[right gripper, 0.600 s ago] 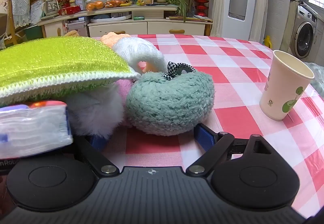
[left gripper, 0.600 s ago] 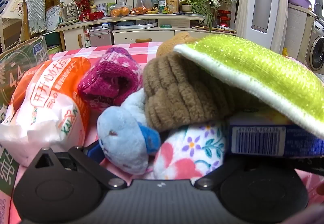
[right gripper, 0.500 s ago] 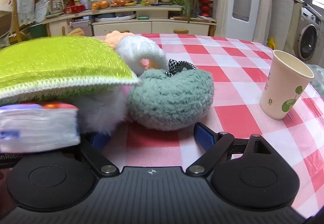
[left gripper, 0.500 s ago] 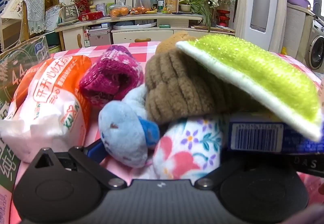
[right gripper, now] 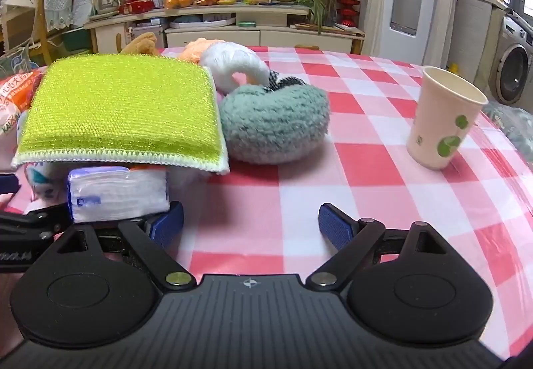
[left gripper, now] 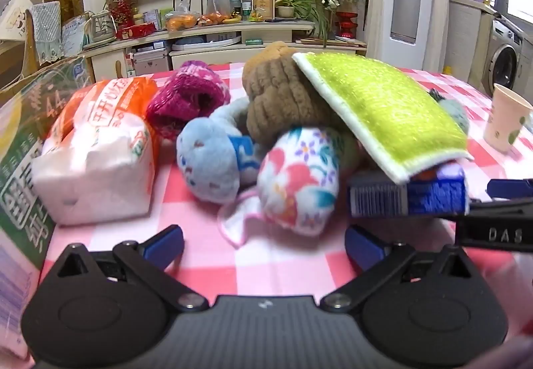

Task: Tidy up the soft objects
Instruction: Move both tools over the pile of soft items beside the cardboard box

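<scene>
Left gripper [left gripper: 263,240] and right gripper [right gripper: 250,224] spread wide, empty; floral roll [left gripper: 298,179] seen dead ahead of left, nearer it.

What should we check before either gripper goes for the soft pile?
1. Left gripper open, nothing between its fingers: ok.
2. Right gripper open, nothing between its fingers: ok.
3. Green sponge lying flat: not ok, it leans on the tissue pack and the toys.
4. Floral cloth bundle free to grab: ok, nothing sits on top of it.
5. Paper cup upright, apart from the pile: ok.
6. Cup contents: cannot tell.
</scene>
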